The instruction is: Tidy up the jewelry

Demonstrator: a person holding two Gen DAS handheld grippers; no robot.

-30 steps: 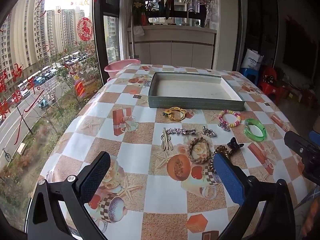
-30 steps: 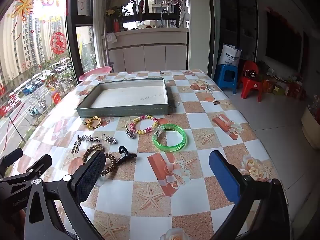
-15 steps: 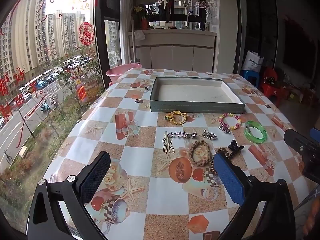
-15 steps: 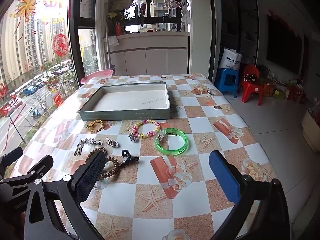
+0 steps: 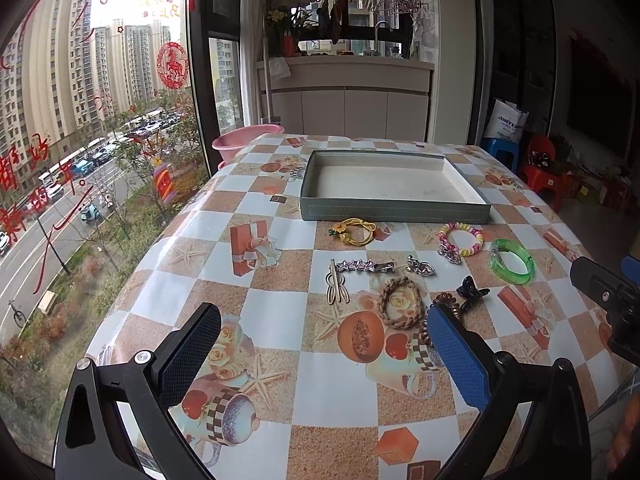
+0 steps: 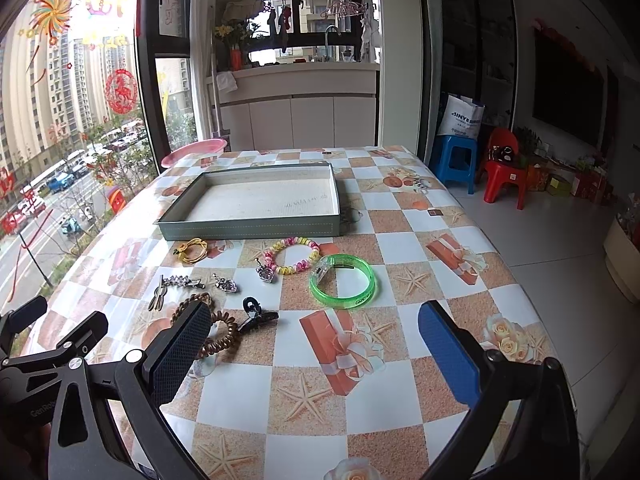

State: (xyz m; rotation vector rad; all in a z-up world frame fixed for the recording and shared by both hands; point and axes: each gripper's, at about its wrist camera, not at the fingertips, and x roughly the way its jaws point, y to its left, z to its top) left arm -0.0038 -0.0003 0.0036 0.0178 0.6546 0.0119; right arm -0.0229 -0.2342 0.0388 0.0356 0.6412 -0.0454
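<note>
Both grippers are hanging over the near end of the table (image 6: 460, 220) with nothing in them: the left gripper (image 5: 320, 352) is sitting spread wide open, and the right gripper (image 6: 316, 344) is doing the same, jaws well apart.

All the jewelry is lying loose on the checkered tablecloth, none of it in the grey tray (image 6: 256, 227) that's sitting further back. Right in front of the tray, a yellow cord bracelet (image 6: 193, 249) and a pastel bead bracelet (image 6: 294, 256) are lying side by side, with the green bangle (image 6: 343, 286) just right of the beads. Nearer the grippers, a silver star clip (image 5: 362, 266) and a little silver charm (image 6: 225, 284) are sitting next to each other, then a braided brown ring (image 5: 400, 302), a brown coil hair tie (image 6: 224, 338) and a black claw clip (image 6: 256, 312). In the left wrist view the coil tie is peeking out from behind the blue finger pad (image 5: 456, 356).
</note>
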